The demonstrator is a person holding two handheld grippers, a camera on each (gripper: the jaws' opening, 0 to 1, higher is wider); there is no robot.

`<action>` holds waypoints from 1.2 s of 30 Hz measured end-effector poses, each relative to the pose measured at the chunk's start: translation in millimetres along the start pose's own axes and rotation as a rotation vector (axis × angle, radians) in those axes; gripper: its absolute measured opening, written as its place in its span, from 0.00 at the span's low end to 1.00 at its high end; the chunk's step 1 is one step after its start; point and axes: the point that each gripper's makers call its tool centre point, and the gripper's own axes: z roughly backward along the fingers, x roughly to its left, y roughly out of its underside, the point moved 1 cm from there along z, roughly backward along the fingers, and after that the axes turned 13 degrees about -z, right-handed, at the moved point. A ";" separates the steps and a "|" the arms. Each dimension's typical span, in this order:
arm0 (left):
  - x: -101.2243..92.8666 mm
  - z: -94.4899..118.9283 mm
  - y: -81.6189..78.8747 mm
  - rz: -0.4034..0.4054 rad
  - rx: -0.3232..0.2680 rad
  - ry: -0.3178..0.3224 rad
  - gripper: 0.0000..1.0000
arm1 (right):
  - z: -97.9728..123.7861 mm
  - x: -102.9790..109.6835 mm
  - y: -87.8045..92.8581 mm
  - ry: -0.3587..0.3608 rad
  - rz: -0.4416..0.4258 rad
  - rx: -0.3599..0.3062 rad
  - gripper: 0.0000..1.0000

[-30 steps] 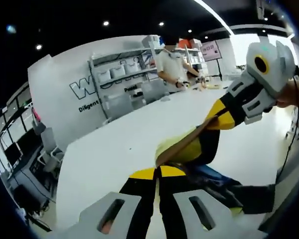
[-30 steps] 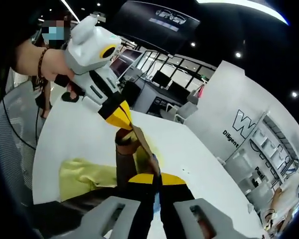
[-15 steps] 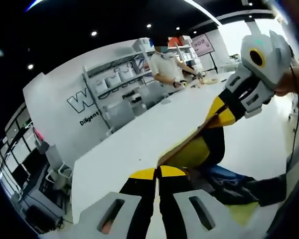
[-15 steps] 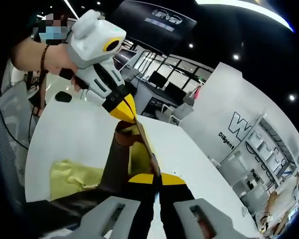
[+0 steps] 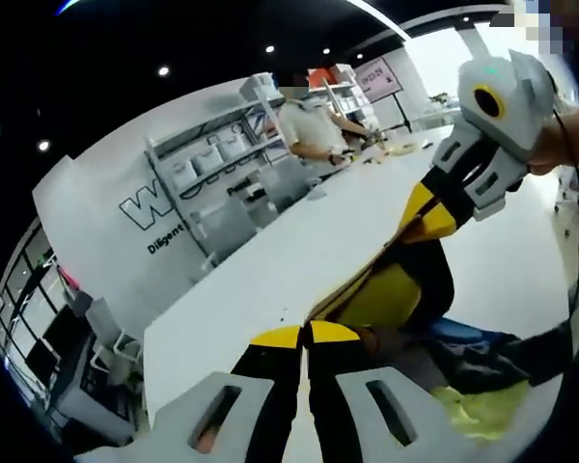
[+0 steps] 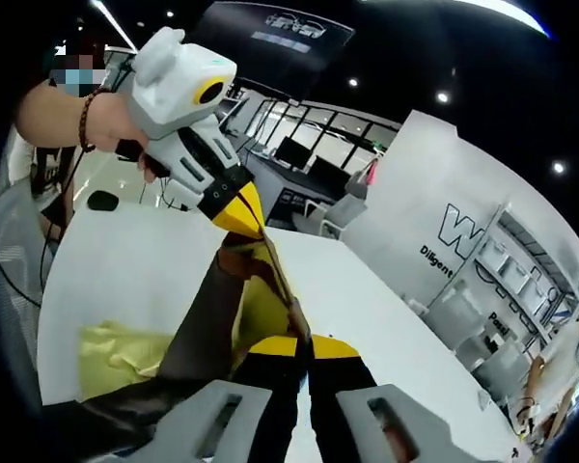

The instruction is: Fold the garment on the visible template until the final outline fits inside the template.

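A yellow and dark garment (image 5: pixel 391 294) is stretched in the air along one edge between my two grippers. My left gripper (image 5: pixel 304 335) is shut on one end of that edge. The right gripper (image 5: pixel 420 217) comes in from the right, shut on the other end. In the right gripper view my right gripper (image 6: pixel 297 345) pinches the fabric (image 6: pixel 256 309), and the left gripper (image 6: pixel 246 220) holds it higher up. The rest hangs down, with a pale yellow part (image 6: pixel 116 352) lying on the white table (image 6: pixel 125 270). Dark and blue folds (image 5: pixel 463 347) bunch below.
The white table (image 5: pixel 299 251) runs far back toward shelving (image 5: pixel 222 164), where a person (image 5: pixel 314 125) stands. A white wall with lettering (image 5: pixel 145 207) is behind. Desks with monitors (image 6: pixel 299 154) lie past the table's far edge. A hand (image 6: pixel 87 121) holds the left gripper.
Both grippers have risen with the held edge, so more fabric hangs off the table. Both views have shifted with the hands. Both grips are unchanged.
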 end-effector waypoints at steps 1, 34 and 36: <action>1.3 -2.1 1.0 -0.007 0.001 -0.002 0.03 | -2.5 -1.4 0.7 0.000 0.003 0.003 0.00; 4.8 -114.6 52.5 -0.039 0.108 0.035 0.03 | -98.9 -62.3 74.7 0.036 -0.089 0.153 0.00; 3.1 -119.5 56.5 -0.016 0.117 0.035 0.03 | -103.2 -62.8 81.7 0.046 -0.148 0.162 0.00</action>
